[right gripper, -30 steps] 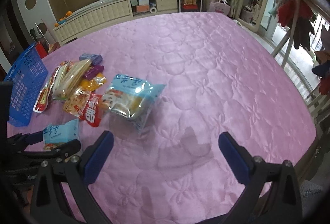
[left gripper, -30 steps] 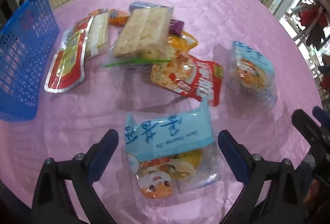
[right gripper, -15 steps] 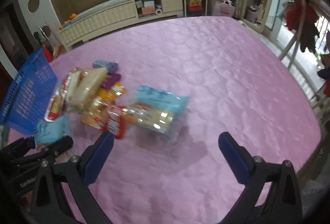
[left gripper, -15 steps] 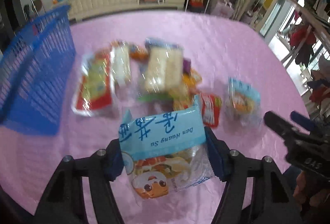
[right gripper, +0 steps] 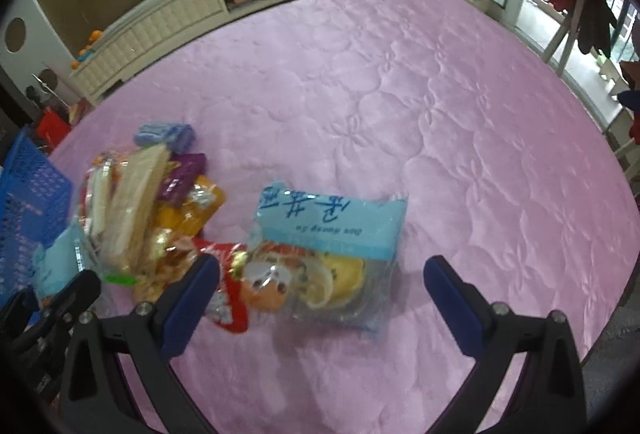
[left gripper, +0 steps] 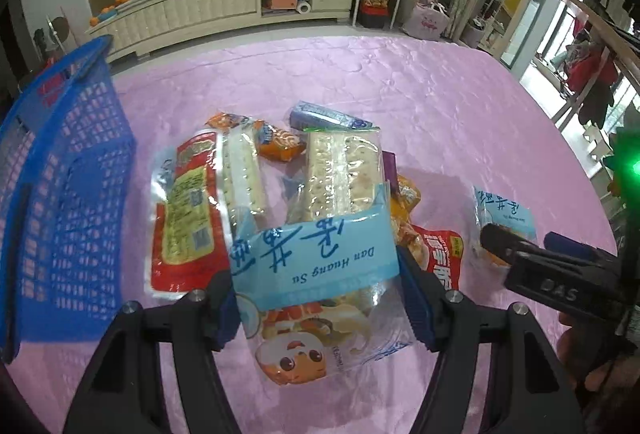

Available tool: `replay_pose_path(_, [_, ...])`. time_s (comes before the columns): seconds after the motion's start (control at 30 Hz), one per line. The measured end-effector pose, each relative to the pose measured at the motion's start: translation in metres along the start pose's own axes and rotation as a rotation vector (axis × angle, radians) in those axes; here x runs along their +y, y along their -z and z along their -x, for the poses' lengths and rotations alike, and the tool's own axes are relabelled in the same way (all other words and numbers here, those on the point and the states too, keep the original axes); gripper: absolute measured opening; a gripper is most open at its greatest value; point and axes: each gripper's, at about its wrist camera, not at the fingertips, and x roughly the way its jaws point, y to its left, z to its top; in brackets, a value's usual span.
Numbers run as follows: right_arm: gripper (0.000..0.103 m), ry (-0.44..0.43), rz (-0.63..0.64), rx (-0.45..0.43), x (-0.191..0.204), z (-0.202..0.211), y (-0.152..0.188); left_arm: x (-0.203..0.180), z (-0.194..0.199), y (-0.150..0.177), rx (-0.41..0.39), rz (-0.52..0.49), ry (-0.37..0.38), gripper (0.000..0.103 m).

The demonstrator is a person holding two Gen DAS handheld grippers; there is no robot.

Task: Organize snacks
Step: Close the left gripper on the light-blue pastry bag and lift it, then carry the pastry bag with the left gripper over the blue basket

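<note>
My left gripper [left gripper: 320, 298] is shut on a light-blue Dan Huang Su snack bag [left gripper: 316, 266] and holds it above the pink cloth. A blue mesh basket [left gripper: 60, 202] stands to its left. Behind the held bag lies a pile of snacks: a red packet [left gripper: 184, 218], a cracker pack [left gripper: 340, 170], an orange packet [left gripper: 276, 142]. My right gripper [right gripper: 320, 294] is open, just in front of a second light-blue snack bag [right gripper: 332, 234] lying on the cloth. That bag also shows in the left wrist view [left gripper: 504, 214], partly behind the right gripper [left gripper: 536, 250].
The pink quilted cloth [right gripper: 400, 94] covers a round table that drops off at the right and near edges. The snack pile [right gripper: 140, 202] and basket [right gripper: 28, 202] sit at the left in the right wrist view. A low white cabinet [left gripper: 220, 6] stands beyond the table.
My left gripper has shut on the light-blue bag and lifted it off the cloth, turning towards the basket. My right gripper has moved in close to the second light-blue bag.
</note>
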Motion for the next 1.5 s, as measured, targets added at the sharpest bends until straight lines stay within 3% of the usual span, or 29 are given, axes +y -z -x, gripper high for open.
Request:
replay_pose_path(0.13, [0.101, 0.028, 0.005, 0.021, 0.004, -0.014, -0.002, 0.001, -0.005, -0.003, 0.006, -0.013, 0.012, 0.065])
replay_pose_path(0.2, [0.082, 0.031, 0.013, 0.039, 0.005, -0.019, 0.000, 0.002, 0.001, -0.002, 0.007, -0.010, 0.017, 0.065])
replay_pose_path(0.37, [0.073, 0.037, 0.040, 0.002, 0.013, -0.011, 0.010, 0.005, 0.013, 0.002, 0.015, -0.012, 0.015, 0.065])
replay_pose_path(0.43, [0.072, -0.008, 0.038, -0.015, 0.013, 0.003, 0.017, 0.007, 0.026, 0.006, -0.001, -0.010, 0.025, 0.065])
replay_pose_path(0.73, [0.072, -0.066, 0.088, -0.153, 0.033, 0.093, 0.044, 0.027, 0.098, 0.019, -0.088, 0.029, 0.082, 0.065])
replay_pose_path(0.97, [0.072, -0.134, 0.167, -0.280, 0.060, 0.160, 0.045, 0.059, 0.174, 0.026, -0.209, 0.042, 0.068, 0.065])
replay_pose_path(1.13, [0.072, -0.206, 0.234, -0.340, 0.097, 0.188, 0.049, 0.097, 0.209, 0.030, -0.251, 0.047, 0.010, 0.065])
replay_pose_path(1.5, [0.072, -0.372, 0.377, -0.326, 0.189, 0.192, 0.050, 0.169, 0.247, 0.033, -0.308, 0.086, -0.126, 0.065])
